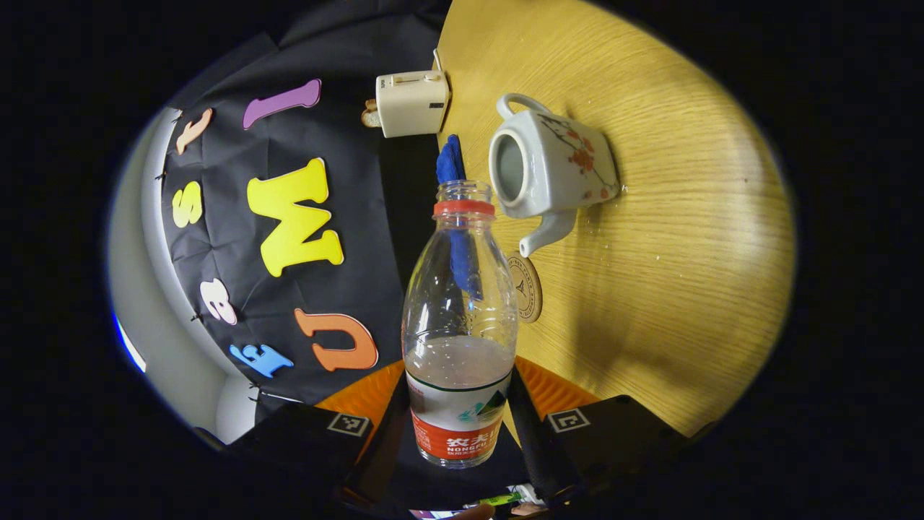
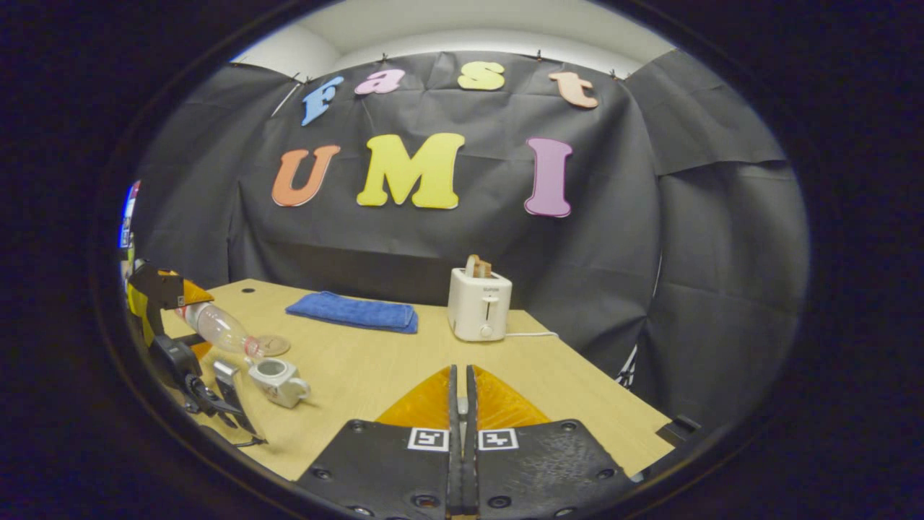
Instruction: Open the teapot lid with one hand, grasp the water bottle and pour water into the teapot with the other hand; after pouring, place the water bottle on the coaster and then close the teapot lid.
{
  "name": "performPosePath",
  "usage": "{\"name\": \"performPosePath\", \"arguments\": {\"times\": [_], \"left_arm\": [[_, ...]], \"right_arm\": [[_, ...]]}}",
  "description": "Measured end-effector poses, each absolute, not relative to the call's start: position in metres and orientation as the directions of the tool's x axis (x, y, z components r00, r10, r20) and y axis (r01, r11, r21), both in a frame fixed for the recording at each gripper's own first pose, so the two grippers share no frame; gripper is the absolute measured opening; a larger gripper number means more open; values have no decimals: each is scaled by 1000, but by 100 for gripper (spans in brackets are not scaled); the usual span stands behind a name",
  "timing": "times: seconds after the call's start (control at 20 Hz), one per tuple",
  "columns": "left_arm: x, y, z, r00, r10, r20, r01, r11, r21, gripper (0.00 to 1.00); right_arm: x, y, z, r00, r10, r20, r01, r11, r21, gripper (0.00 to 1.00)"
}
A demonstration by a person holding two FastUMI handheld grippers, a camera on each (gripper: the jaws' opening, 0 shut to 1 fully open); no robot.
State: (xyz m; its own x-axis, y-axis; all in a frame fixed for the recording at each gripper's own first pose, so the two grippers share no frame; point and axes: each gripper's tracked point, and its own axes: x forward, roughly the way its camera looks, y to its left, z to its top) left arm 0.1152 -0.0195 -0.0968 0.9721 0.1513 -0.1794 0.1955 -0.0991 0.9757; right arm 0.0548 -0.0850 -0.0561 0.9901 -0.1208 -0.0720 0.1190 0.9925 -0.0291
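Observation:
My left gripper point(image 1: 459, 412) is shut on a clear plastic water bottle point(image 1: 460, 318), uncapped, with a red neck ring and some water in it. The bottle leans down toward the white flowered teapot point(image 1: 552, 170), whose top is open with no lid on it. A round coaster point(image 1: 525, 287) lies just past the spout. From the right gripper view, the tilted bottle point(image 2: 216, 328) has its mouth close above the teapot point(image 2: 278, 379), with the coaster point(image 2: 273, 345) behind. My right gripper point(image 2: 460, 375) is held off to the side; its fingers pinch a pale sliver, seemingly the lid's knob.
A white toaster point(image 2: 478, 303) with toast in it stands at the back of the wooden table point(image 2: 375, 368), its cord trailing right. A folded blue cloth point(image 2: 354, 312) lies left of the toaster. The table's right edge runs near my right gripper.

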Motion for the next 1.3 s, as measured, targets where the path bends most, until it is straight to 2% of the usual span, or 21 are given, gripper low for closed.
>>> {"name": "performPosePath", "arguments": {"times": [0.45,1.3], "left_arm": [[116,-32,-85,983,127,-134,164,-269,949,74],[109,-46,-60,990,121,-74,125,-493,861,74]], "right_arm": [[56,-86,-62,987,-132,-88,126,990,-61,0],[55,-87,-60,987,-136,-88,130,989,-74,0]]}}
